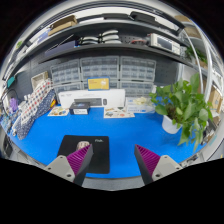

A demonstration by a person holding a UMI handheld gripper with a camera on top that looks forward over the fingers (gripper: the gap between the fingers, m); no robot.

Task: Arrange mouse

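Blue covers the whole surface point(130, 135), which runs back to a white unit and shelving stacked with boxes, while a leafy potted plant point(183, 108) stands off to the right, well clear of the work. Just ahead of the left finger lies a dark mouse pad point(88, 155), and on it, close to that finger's tip, sits a small dark lump that is probably the mouse point(82, 146), though it is too small and too low in contrast against the mat to be sure of its shape or heading. The tongs point(113, 158) are spread wide with nothing between the purple pads point(147, 158), hovering above the near edge of the surface. The step in hand looks like the approach to the grasp, so the task seems barely begun. To do it well, shift the tongs left until the mouse lies midway between the fingers, not beside one, and line the pads up with its long flanks so they close on the sides, not on the nose and tail. Come down low enough for the pads to meet the body below its widest curve without catching the mat edge, then close gently, since a smooth rounded shell can squirt out.
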